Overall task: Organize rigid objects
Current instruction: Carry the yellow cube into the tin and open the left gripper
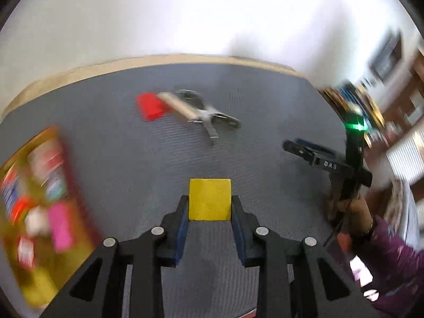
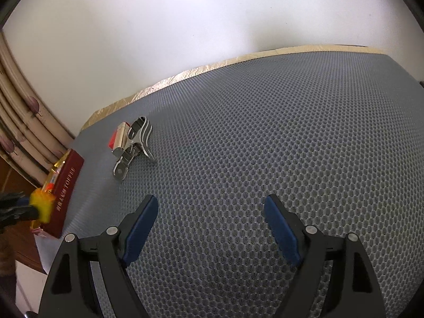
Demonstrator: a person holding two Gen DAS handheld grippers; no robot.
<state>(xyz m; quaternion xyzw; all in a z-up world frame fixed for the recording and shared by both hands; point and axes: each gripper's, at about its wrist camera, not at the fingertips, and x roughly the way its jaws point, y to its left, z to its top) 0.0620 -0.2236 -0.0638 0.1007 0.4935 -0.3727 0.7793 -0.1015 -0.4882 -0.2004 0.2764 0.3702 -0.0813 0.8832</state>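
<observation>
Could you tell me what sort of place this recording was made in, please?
Probably a room in a home: a table under a grey mesh mat, a patterned curtain by the white wall, and wooden shelving at the side.

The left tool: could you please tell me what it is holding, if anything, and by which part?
The left tool holds a yellow block, clamped by its two opposite side faces near the lower end. The right tool holds nothing.
</observation>
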